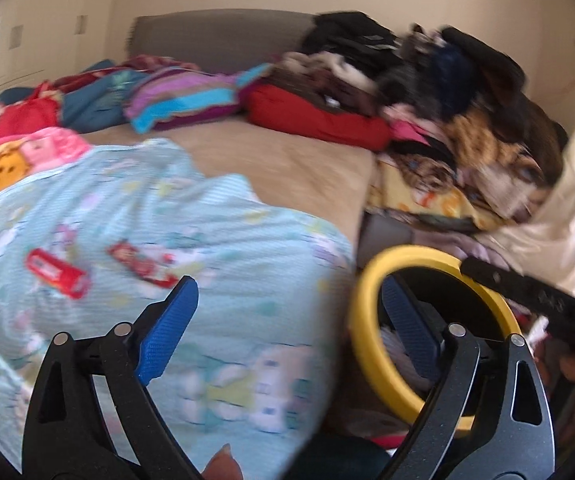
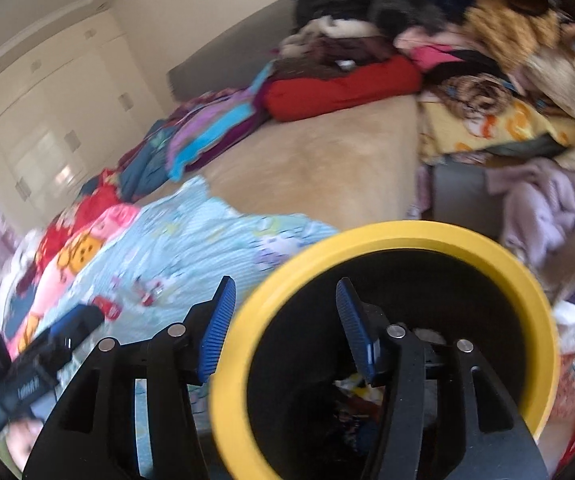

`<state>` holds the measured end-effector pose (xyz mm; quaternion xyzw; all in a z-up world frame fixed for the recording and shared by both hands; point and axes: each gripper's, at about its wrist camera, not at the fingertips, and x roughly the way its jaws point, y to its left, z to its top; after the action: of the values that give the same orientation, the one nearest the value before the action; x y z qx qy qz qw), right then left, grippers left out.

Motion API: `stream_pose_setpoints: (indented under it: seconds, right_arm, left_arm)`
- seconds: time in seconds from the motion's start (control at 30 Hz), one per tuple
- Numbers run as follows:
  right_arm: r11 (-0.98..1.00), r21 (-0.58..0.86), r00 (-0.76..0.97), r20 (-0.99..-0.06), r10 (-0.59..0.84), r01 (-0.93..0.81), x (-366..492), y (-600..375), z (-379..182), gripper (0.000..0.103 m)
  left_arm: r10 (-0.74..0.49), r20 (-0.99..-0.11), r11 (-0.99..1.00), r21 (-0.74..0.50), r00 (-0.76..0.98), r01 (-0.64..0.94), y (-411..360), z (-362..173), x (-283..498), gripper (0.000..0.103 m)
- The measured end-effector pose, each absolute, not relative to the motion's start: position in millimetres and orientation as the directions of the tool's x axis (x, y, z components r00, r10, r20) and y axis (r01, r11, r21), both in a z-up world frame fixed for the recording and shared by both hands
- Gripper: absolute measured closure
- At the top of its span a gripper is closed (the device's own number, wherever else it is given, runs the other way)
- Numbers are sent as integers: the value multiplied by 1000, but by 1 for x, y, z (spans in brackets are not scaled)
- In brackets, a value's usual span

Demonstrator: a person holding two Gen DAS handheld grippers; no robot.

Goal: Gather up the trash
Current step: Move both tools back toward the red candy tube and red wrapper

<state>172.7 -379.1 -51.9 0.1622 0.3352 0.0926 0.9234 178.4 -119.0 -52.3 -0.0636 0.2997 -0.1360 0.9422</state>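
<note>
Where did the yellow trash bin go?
The yellow-rimmed bin sits beside the bed, right of the light-blue blanket, straddled by the right gripper.

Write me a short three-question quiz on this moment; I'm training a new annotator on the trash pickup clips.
1. True or false: the left gripper is clamped on a wrapper.
2. What colour is the rim of the bin beside the bed?
A. green
B. yellow
C. white
3. How many red wrappers lie on the light blue blanket, and on which side of the bin in the left wrist view?

Key
1. False: its jaws stand wide open with nothing between them.
2. B.
3. Two, the left wrapper and the right wrapper, both to the left of the bin.
</note>
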Motion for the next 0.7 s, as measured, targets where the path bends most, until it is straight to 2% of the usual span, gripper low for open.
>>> stream_pose_setpoints:
  seconds: [0.33,0.7]
  right_arm:
    - [926,284,696,-612,376,-250,188,-283,-56,50]
    - [903,237,616,-667,419,-359,226,-204,-72,48]
  left_arm:
    - [-187,-525,969,-240,830,67,-41,-49,187,14]
    - [-91,-557,957,-279,826,-83,27,-65,201,12]
